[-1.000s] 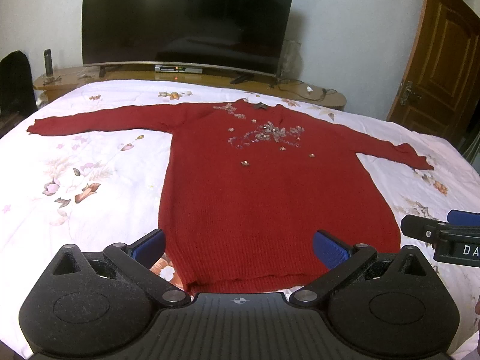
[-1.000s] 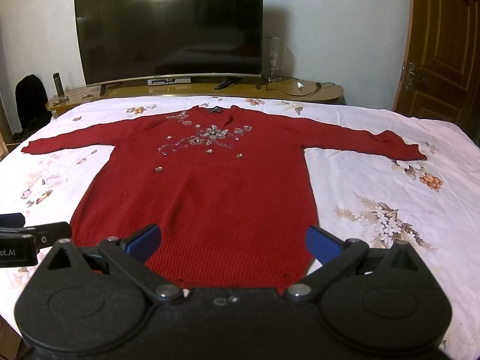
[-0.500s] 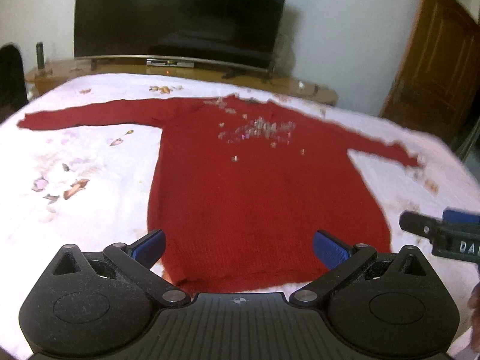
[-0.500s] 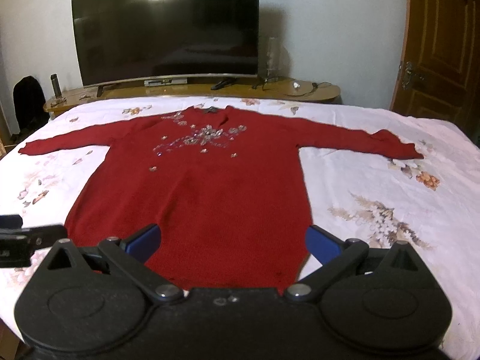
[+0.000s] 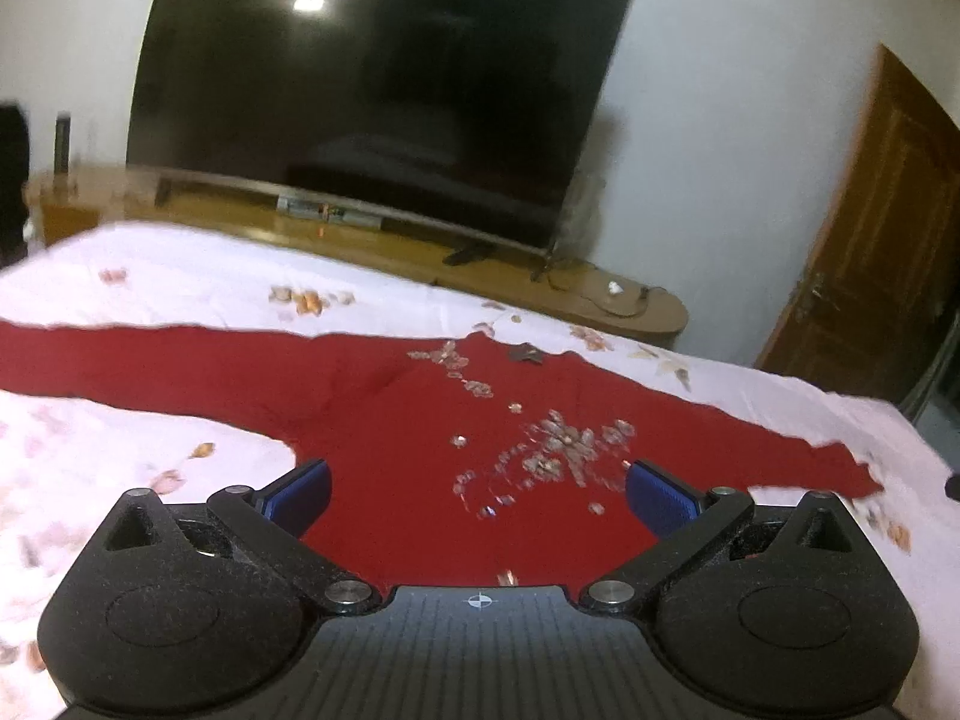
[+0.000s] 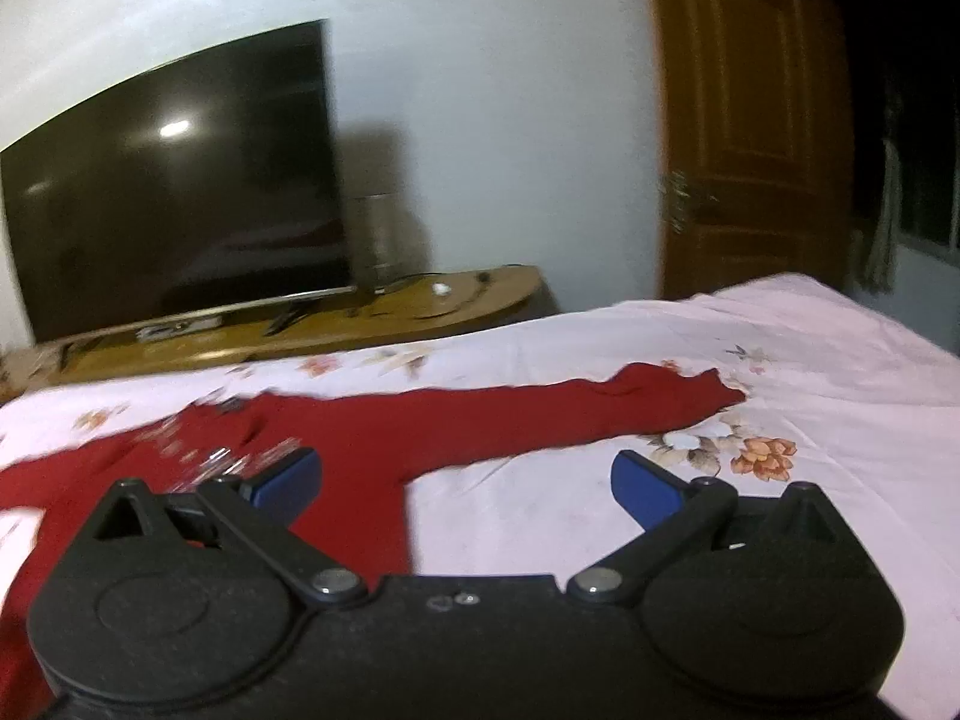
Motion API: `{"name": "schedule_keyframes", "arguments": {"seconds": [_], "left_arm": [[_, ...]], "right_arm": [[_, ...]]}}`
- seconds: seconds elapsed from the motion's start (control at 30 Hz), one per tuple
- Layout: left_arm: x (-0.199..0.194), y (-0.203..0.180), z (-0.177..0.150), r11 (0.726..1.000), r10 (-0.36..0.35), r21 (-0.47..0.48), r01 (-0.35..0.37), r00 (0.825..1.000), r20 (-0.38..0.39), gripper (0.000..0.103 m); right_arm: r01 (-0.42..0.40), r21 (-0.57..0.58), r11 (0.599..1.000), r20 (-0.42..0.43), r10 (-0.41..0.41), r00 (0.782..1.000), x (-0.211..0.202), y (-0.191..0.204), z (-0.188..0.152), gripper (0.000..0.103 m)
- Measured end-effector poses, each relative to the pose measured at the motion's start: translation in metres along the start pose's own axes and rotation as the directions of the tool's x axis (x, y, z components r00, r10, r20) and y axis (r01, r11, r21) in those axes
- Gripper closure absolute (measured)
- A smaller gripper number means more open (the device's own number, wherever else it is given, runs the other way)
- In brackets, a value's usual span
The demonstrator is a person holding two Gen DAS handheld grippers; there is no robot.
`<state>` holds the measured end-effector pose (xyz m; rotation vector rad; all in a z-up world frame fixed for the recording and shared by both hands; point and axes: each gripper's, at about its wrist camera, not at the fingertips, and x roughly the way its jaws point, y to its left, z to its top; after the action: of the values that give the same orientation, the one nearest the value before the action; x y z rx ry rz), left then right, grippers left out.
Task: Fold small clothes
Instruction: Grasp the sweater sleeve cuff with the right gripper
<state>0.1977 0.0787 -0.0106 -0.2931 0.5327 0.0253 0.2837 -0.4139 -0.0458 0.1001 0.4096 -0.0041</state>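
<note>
My left gripper [image 5: 477, 495] stands wide open with nothing between its blue pads; in its view the red sweater [image 5: 420, 438] fills the middle of the frame, lying flat and face up on the bedsheet [image 5: 120, 468]. At the far left of that frame one sleeve [image 5: 120, 360] runs out straight to the edge. The beaded decoration [image 5: 552, 456] sits just above the right pad, and the other sleeve tapers toward the right edge.

My right gripper [image 6: 465, 480] is equally wide open and empty. In its view the sweater's body sits at lower left behind the left pad, and the right sleeve [image 6: 570, 414] stretches across the centre to a cuff [image 6: 708, 393] at centre right, beside a printed flower.

I judge no fold has been made yet: the garment lies fully spread and I am reaching for the sleeves. The next move calls for lowering each pair of pads onto a sleeve, pinching only the knit and not the sheet, then carrying the sleeves inward across the chest.

The bed is covered in pale pink floral fabric. Beyond it, in the upper left of both frames, stands a dark television [image 5: 372, 96] on a low wooden cabinet [image 5: 600, 300], with a white wall behind it and a brown door [image 6: 750, 120] to the right.
</note>
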Motion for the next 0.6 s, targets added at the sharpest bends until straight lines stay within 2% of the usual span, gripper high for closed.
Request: {"name": "schedule_keyframes", "arguments": {"seconds": [0.07, 0.1, 0.17, 0.2, 0.3, 0.4, 0.53, 0.6], "left_arm": [[0.029, 0.004, 0.007, 1.0, -0.003, 0.029, 0.004, 1.0, -0.014, 0.0], [0.043, 0.006, 0.011, 0.998, 0.032, 0.047, -0.031, 0.999, -0.021, 0.0], [0.073, 0.012, 0.015, 0.994, 0.087, 0.065, -0.085, 0.996, -0.031, 0.0], [0.085, 0.016, 0.016, 0.993, 0.104, 0.063, -0.102, 0.994, -0.037, 0.0], [0.116, 0.027, 0.015, 0.986, 0.157, 0.063, -0.153, 0.986, -0.061, 0.0], [0.138, 0.036, 0.011, 0.98, 0.193, 0.071, -0.187, 0.978, -0.084, 0.0], [0.16, 0.048, 0.0, 0.976, 0.212, 0.07, -0.205, 0.968, -0.132, 0.0], [0.17, 0.05, -0.006, 0.976, 0.213, 0.07, -0.204, 0.965, -0.156, 0.0]], "right_arm": [[0.022, 0.058, 0.998, -0.001, -0.022, 1.0, 0.034, -0.022, 0.005, 0.011], [0.03, 0.087, 0.996, -0.013, -0.029, 0.999, 0.048, -0.033, 0.006, 0.02], [0.045, 0.162, 0.986, -0.049, -0.037, 0.998, 0.087, -0.058, 0.008, 0.033], [0.057, 0.202, 0.978, -0.063, -0.045, 0.997, 0.107, -0.072, 0.008, 0.036], [0.101, 0.308, 0.946, -0.09, -0.076, 0.993, 0.16, -0.114, 0.004, 0.037], [0.131, 0.432, 0.892, -0.122, -0.086, 0.989, 0.203, -0.154, -0.002, 0.037], [0.167, 0.575, 0.801, -0.162, -0.089, 0.983, 0.239, -0.202, -0.016, 0.038], [0.121, 0.662, 0.74, -0.147, -0.03, 0.989, 0.251, -0.223, -0.027, 0.038]]}}
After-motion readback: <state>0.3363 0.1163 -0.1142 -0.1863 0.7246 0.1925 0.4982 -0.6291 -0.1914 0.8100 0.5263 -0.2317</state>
